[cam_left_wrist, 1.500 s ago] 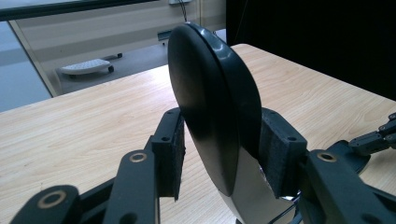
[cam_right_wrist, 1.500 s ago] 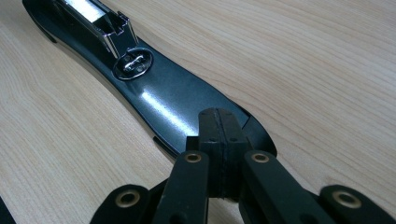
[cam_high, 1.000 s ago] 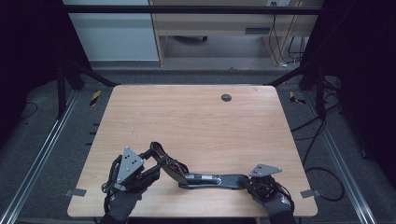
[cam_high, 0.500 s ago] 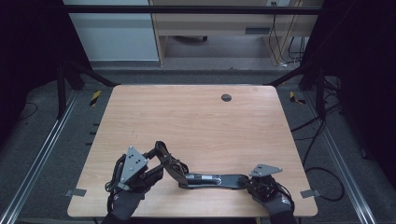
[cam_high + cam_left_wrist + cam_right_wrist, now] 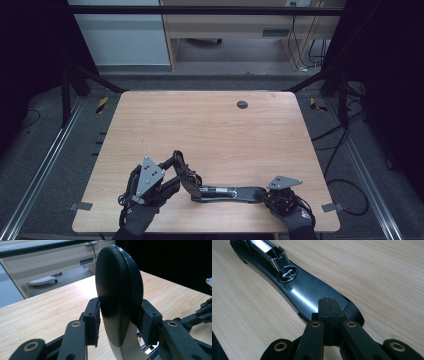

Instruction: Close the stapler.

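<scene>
Gripping the stapler's raised lid (image 5: 117, 290), your left gripper (image 5: 176, 166) has just been closing its fingers (image 5: 92, 322) around it. Your right gripper (image 5: 328, 315), fingers pressed together, is pinning the stapler's base (image 5: 309, 293) near the counter's (image 5: 210, 130) front edge.

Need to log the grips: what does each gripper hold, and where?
The left gripper, its jaws just closing, clamps the stapler's raised top arm by its sides. The right gripper, shut, holds nothing; its tips rest on the stapler's base.
</scene>
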Tool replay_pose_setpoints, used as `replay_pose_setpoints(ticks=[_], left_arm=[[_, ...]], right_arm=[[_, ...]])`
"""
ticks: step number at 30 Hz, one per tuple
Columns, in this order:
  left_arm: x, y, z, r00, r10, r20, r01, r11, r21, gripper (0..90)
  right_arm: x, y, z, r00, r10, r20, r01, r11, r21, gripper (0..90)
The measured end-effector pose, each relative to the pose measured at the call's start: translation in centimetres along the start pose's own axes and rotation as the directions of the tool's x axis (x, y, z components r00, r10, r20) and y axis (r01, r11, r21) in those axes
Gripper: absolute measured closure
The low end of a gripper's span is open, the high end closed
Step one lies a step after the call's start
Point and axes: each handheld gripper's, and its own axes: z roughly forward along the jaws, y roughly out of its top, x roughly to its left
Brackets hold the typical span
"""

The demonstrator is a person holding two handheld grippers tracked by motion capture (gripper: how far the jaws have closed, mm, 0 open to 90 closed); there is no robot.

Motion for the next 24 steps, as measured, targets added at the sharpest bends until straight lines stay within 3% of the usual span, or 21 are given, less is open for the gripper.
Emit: replay_pose_setpoints(ticks=[13,16,19,24], left_arm=[[-0.8,0.4,0.5,0.9993,0.038,-0.005,-0.038,0.9992,-0.010,56.9],[-1.1,0.4,0.6,0.9995,0.031,-0.002,-0.031,0.9995,-0.006,56.9],[-1.2,0.5,0.7,0.9992,0.039,-0.003,-0.039,0.9992,-0.003,57.0],[-1.6,0.7,0.9,0.9986,0.053,-0.007,-0.053,0.9986,-0.003,57.1]], right_arm=[[0.0,0.0,0.0,0.9998,-0.010,0.017,0.010,1.000,0.000,90.0],[0.0,0.0,0.0,0.9997,-0.013,0.019,0.013,1.000,0.000,90.0],[0.0,0.0,0.0,1.0000,-0.007,-0.004,0.007,1.000,0.001,90.0],[0.1,0.0,0.0,1.0000,-0.005,-0.005,0.005,1.000,0.002,90.0]])
